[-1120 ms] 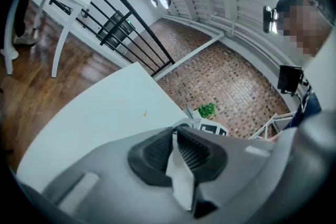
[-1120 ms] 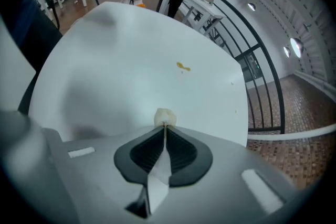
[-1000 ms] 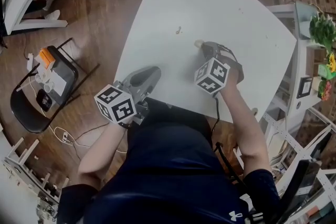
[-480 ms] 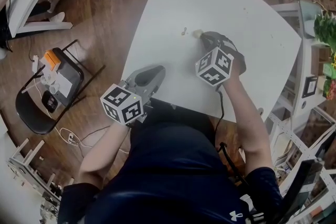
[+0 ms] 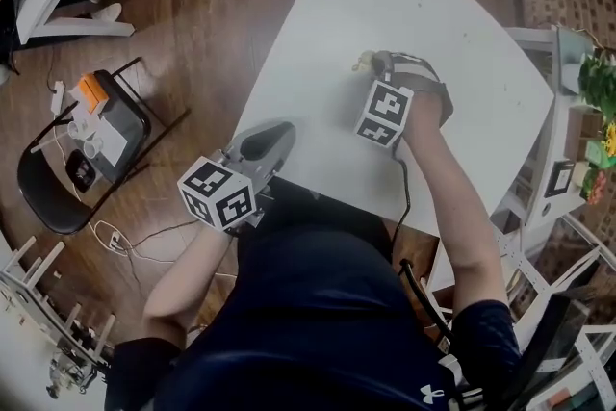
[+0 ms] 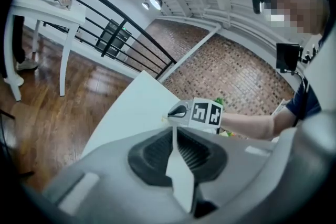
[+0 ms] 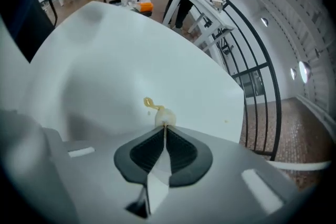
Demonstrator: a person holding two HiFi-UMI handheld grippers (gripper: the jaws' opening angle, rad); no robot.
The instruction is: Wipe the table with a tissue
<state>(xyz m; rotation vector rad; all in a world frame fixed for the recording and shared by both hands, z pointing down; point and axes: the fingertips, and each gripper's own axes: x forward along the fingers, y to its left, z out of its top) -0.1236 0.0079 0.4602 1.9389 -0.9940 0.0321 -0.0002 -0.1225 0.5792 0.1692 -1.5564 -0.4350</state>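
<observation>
My right gripper [image 7: 165, 128] is clamped on the tissue [image 7: 164, 117], which has slid forward and now touches the yellow smear [image 7: 149, 103] on the tabletop [image 5: 423, 5]. My left gripper [image 5: 277, 134] stays well back from the smear at the tabletop's near edge, jaws together, nothing between.

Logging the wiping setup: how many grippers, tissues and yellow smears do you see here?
Grippers: 2, the left gripper and the right gripper
Tissue: 1, pinched in the right gripper's jaws
Yellow smear: 1
Total: 4
</observation>
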